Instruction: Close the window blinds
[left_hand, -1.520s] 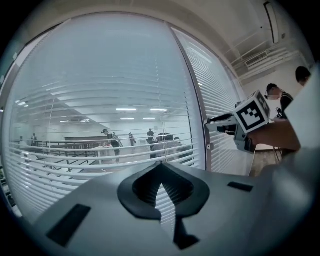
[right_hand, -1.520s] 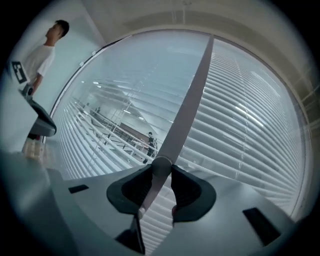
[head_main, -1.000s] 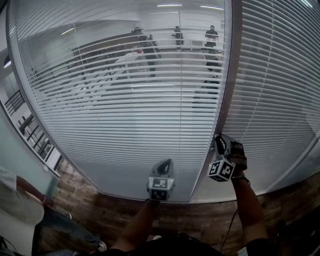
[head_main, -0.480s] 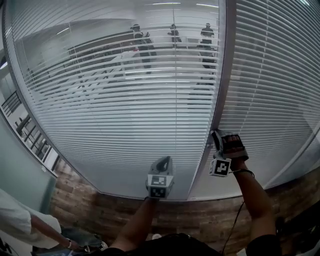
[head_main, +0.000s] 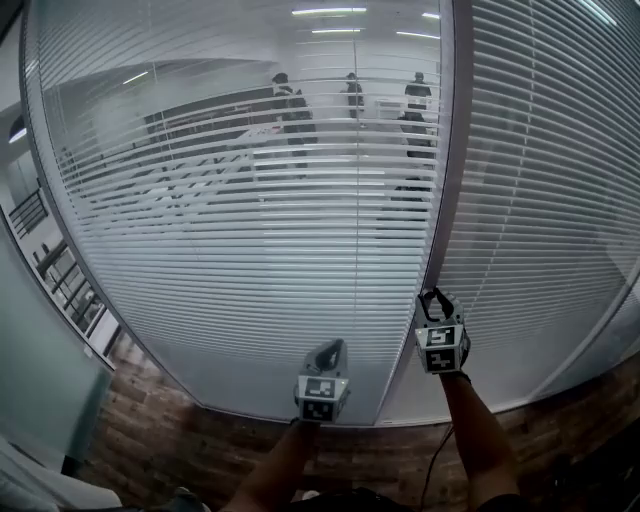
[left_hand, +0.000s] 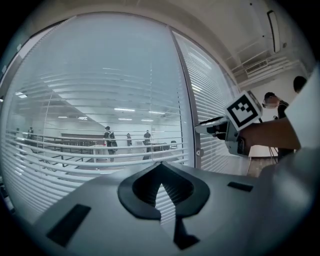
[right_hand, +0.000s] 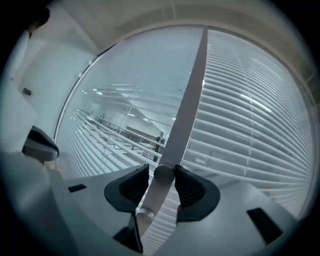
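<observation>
The left window's blinds (head_main: 250, 230) have slats tilted part open, and a room with people shows through them. The right window's blinds (head_main: 540, 190) look more closed. Between the two runs a grey upright frame bar (head_main: 446, 170). My right gripper (head_main: 437, 298) is at that bar. In the right gripper view a round knob (right_hand: 163, 174) on the bar sits between its jaws (right_hand: 163, 176), which are opening with small gaps either side. A second knob (right_hand: 145, 216) sits lower. My left gripper (head_main: 330, 350) hangs shut and empty before the left blinds (left_hand: 100, 150).
A brick-faced sill (head_main: 230, 440) runs below the glass. A pale wall (head_main: 40, 370) closes in at the left. In the left gripper view the right gripper (left_hand: 217, 129) and its marker cube (left_hand: 245, 109) sit by the frame bar, with a person (left_hand: 272, 102) behind.
The right gripper has turned upright, its marker cube now facing up, and sits slightly lower on the frame bar. The person at the lower left has gone from view. The left gripper barely moved.
</observation>
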